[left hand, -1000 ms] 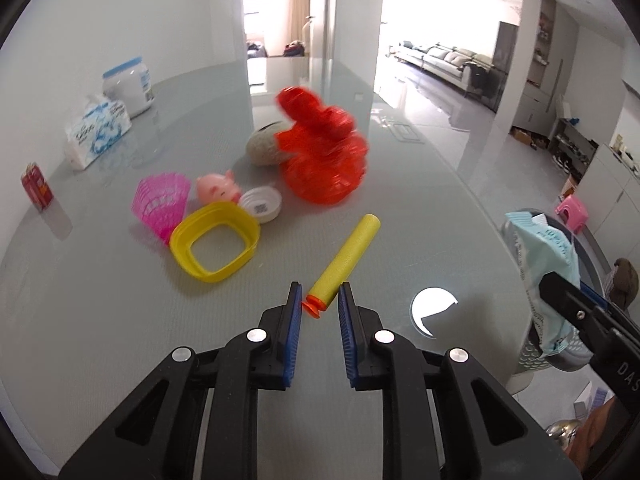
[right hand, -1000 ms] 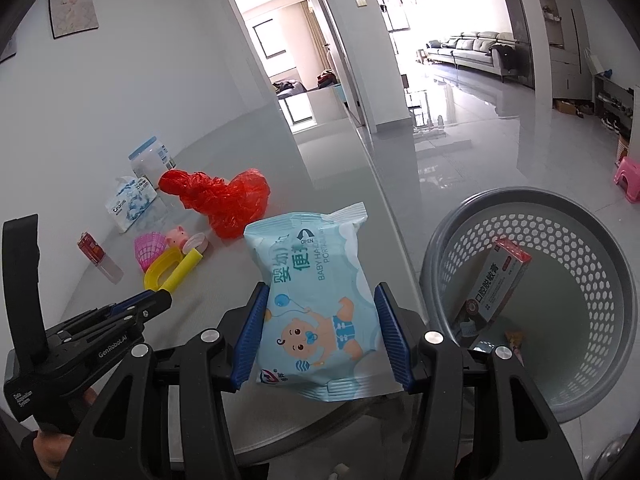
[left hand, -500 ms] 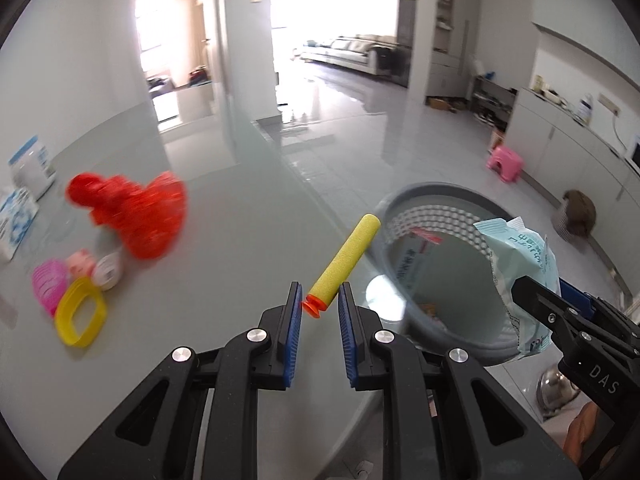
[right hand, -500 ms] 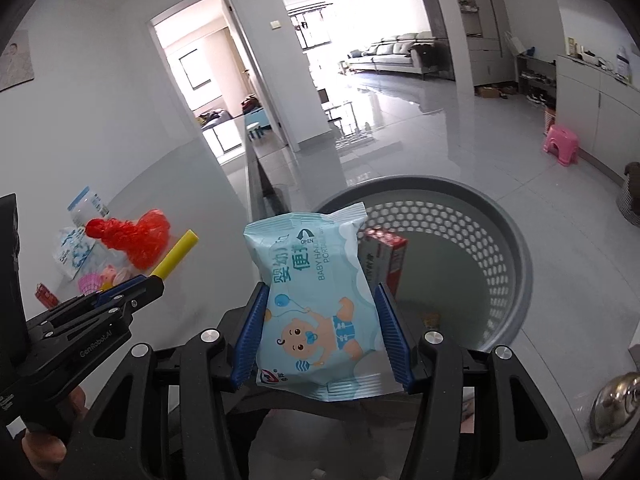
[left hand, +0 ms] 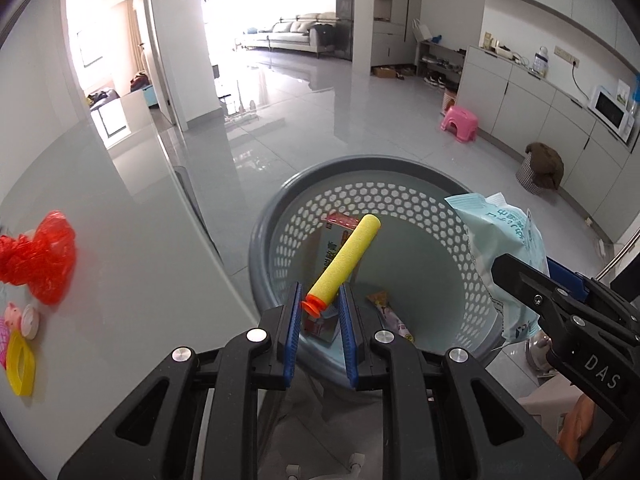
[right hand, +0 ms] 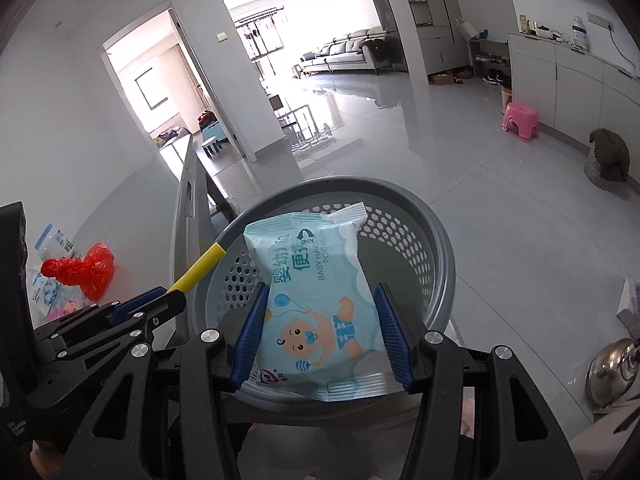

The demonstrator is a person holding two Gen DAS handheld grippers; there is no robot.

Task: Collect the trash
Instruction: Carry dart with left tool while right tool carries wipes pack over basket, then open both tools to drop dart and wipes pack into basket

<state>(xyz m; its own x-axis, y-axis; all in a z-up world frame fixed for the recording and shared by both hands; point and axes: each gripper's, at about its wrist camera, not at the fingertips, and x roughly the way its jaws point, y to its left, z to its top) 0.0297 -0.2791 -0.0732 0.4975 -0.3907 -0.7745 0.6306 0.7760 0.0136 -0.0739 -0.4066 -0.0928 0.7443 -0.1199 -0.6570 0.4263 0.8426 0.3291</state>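
Observation:
My left gripper (left hand: 319, 300) is shut on a yellow foam dart (left hand: 348, 260) with an orange tip, held over the mouth of the grey perforated basket (left hand: 280, 216). My right gripper (right hand: 320, 316) is shut on a pale blue pack of baby wipes (right hand: 316, 292), also above the basket (right hand: 440, 248). In the left wrist view the wipes pack (left hand: 504, 248) and the right gripper (left hand: 532, 280) hang over the basket's right rim. In the right wrist view the dart (right hand: 200, 266) and the left gripper (right hand: 168, 298) sit at the basket's left rim. A red-and-white box (left hand: 320, 256) and a wrapper (left hand: 390, 314) lie inside the basket.
The grey table (left hand: 120, 280) lies to the left, with a crumpled red bag (left hand: 40, 258), a yellow ring (left hand: 20, 364) and small pink toys (left hand: 12, 314) on it. Beyond on the tiled floor stand a pink stool (left hand: 460, 122) and a small covered basket (left hand: 542, 168). A metal lid (right hand: 612, 368) lies at lower right.
Both grippers have swung right from over the table to above the basket, carrying the dart and the wipes pack. The table toys have slid to the left edge of view.

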